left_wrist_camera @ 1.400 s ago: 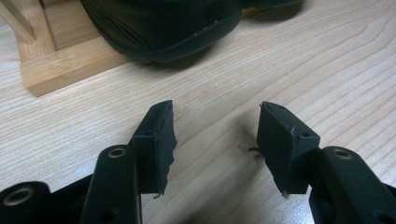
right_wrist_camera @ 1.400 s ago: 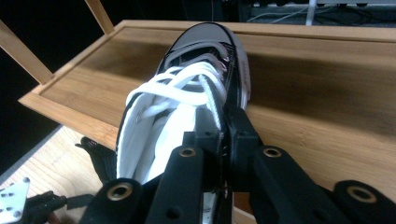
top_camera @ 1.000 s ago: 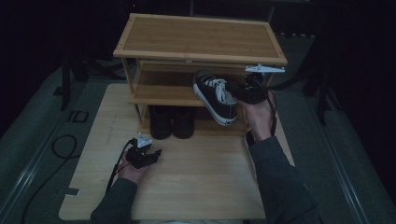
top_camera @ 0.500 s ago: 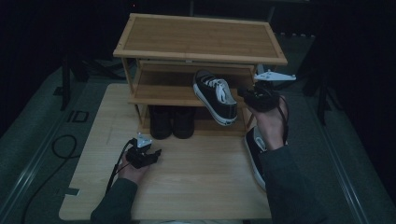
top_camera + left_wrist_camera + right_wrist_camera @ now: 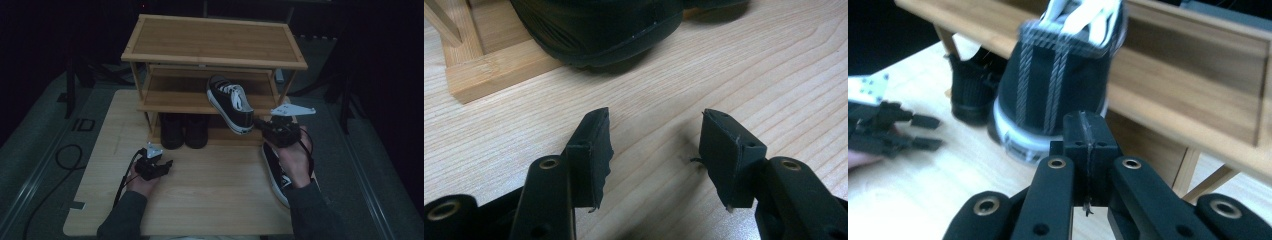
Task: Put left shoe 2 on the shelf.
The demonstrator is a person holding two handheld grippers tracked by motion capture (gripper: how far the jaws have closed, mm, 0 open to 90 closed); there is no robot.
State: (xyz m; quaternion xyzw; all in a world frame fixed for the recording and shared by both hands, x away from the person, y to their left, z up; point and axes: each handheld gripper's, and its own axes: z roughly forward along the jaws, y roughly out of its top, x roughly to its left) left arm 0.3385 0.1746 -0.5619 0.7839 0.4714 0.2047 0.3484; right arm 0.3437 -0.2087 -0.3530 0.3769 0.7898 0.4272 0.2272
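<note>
Right tongs (image 5: pixel 1087 131) pressed together, nothing between pads, just closed; tips just behind heel of black-and-white sneaker (image 5: pixel 231 102). Sneaker on middle shelf of wooden rack (image 5: pixel 215 42), heel end jutting past shelf edge. Second sneaker (image 5: pixel 276 172) flat on surface (image 5: pixel 210 200) under right hand (image 5: pixel 294 162). Left tongs (image 5: pixel 654 150) spread wide, empty, low over surface, near pair of black shoes (image 5: pixel 184 131) on bottom shelf.
</note>
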